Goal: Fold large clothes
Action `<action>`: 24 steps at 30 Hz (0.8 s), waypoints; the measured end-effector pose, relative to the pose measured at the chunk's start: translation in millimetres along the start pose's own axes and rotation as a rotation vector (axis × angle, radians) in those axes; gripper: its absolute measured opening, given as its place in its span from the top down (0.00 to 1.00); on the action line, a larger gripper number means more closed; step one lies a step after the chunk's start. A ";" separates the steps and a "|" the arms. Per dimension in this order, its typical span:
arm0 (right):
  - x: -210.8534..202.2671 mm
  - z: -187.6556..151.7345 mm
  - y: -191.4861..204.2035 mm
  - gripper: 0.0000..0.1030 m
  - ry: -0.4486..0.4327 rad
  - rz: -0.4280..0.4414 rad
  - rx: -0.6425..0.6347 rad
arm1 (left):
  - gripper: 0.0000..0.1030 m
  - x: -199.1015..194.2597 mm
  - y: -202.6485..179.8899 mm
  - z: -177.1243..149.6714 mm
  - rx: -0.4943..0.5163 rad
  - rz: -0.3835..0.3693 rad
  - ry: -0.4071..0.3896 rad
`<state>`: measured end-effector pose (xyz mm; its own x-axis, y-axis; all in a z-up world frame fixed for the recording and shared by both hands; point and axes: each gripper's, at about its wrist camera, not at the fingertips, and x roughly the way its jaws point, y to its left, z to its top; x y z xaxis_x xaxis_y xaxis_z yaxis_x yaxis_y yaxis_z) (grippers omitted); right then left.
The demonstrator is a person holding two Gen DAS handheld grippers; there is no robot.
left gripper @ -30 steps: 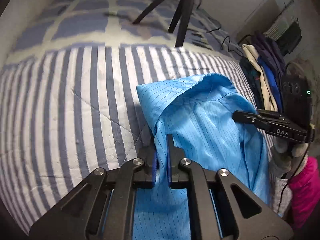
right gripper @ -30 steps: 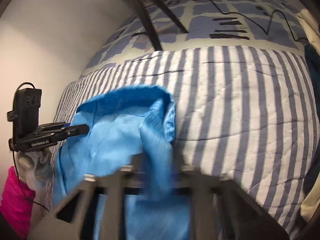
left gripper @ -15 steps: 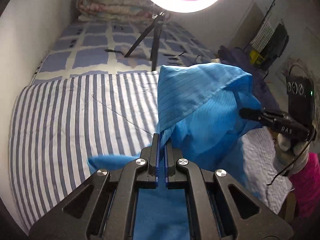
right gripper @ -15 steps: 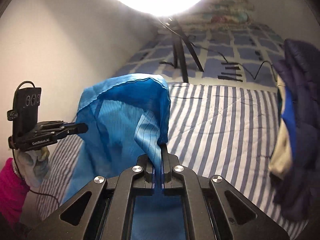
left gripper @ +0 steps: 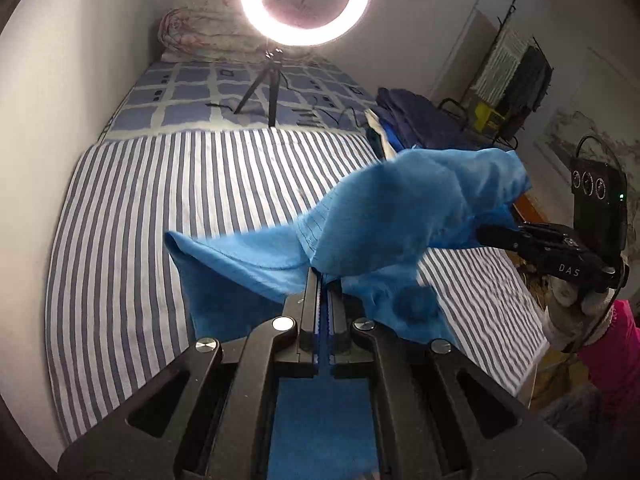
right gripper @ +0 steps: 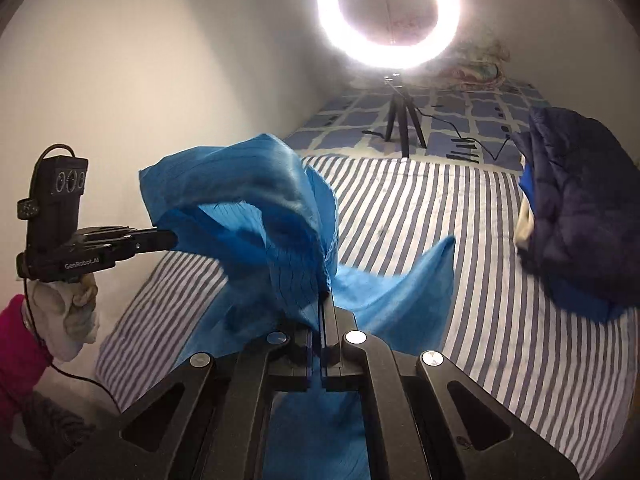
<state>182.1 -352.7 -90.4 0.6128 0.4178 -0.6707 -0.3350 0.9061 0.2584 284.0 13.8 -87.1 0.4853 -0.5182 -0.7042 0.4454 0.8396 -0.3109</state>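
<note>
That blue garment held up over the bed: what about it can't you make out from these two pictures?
- Blue garment, left wrist view: motion blur smears its folds, so its type stays unclear.
- Its lower part, both views: hidden behind the claw frames, cut by the bottom edge.
- Right claw: tip buried in cloth.
- Left claw: tip hidden likewise.
- Dark clothes pile, right wrist view: too blurred to count.

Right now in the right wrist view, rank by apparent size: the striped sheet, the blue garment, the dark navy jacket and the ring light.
1. Blue-and-white striped sheet
2. Bright blue garment, though nearness enlarges it
3. Dark navy jacket
4. Glowing ring light
</note>
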 end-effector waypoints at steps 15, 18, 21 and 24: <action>-17.5 -165.4 58.3 0.99 0.123 -0.065 -0.002 | 1.00 -5.3 -27.1 -173.6 -0.005 0.055 0.178; -14.0 -182.0 60.0 1.00 0.142 -0.098 -0.018 | 1.00 1.8 -26.4 -192.9 -0.021 0.053 0.220; -10.7 -194.9 50.2 1.00 0.186 -0.092 0.000 | 1.00 2.6 -30.3 -205.1 0.003 0.053 0.267; -22.1 -207.7 50.2 0.99 0.238 -0.080 -0.031 | 1.00 -9.5 -28.6 -206.0 0.018 0.035 0.286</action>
<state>3.0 -330.2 -207.1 0.4539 0.3145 -0.8337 -0.3163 0.9316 0.1792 111.7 28.2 -203.0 0.2701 -0.4197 -0.8665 0.4465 0.8520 -0.2734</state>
